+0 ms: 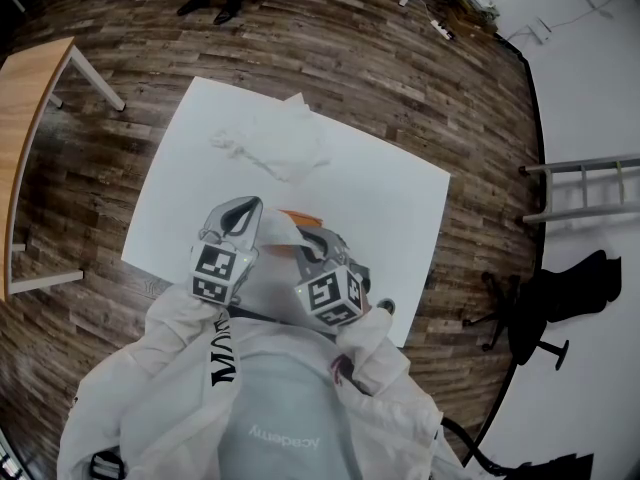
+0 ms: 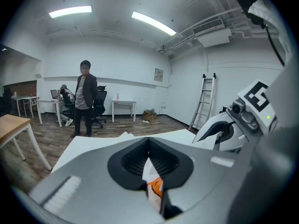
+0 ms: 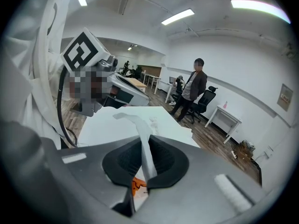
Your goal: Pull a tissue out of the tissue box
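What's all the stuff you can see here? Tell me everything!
White rectangular table: one, white, on the wood floor.
Crumpled white tissues: one heap, white, table's far side.
Orange tissue box: one, orange, under the grippers, mostly hidden.
Thin white tissue strip: one, white, between the right gripper's jaws.
Wooden table: one, light brown, left.
Metal ladder: one, grey, right.
Black office chair: one, black, right.
Standing person: one, dark jacket, beyond the table.
Left gripper: grey, jaws together.
Right gripper: grey, shut on the strip.
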